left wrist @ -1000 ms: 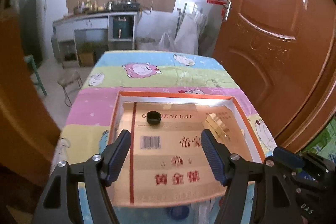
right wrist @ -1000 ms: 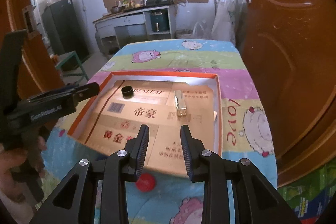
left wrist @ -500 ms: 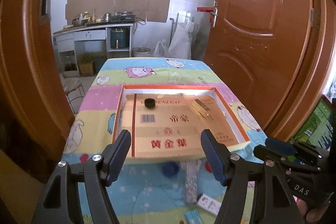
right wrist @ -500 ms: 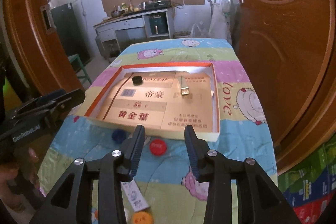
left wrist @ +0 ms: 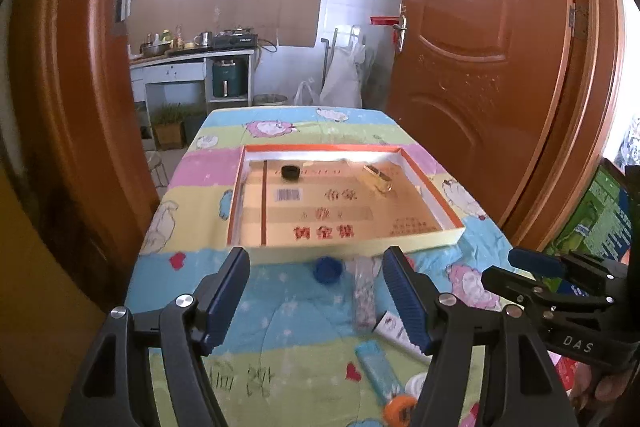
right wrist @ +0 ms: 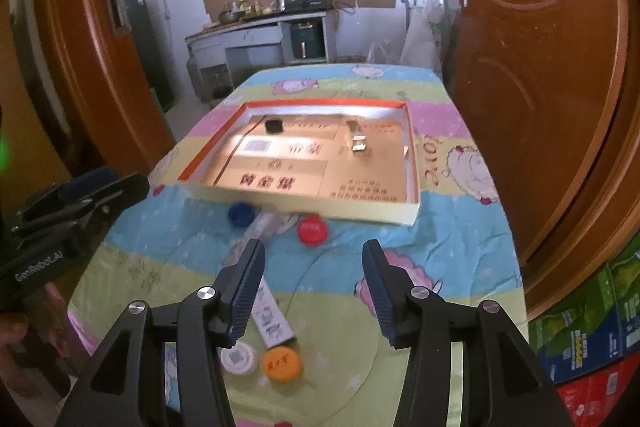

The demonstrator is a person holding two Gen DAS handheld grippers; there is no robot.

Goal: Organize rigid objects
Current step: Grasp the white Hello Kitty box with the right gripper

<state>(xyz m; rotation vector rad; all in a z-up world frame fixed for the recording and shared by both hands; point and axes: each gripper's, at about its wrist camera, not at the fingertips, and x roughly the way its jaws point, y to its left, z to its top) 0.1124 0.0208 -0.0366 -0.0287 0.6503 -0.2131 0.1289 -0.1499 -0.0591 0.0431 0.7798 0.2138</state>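
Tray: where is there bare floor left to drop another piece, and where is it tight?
The tray floor is bare between the black cap and the metal clip, and across its whole near half. Crowded is the cloth outside its near wall: blue cap, red cap, clear packet.
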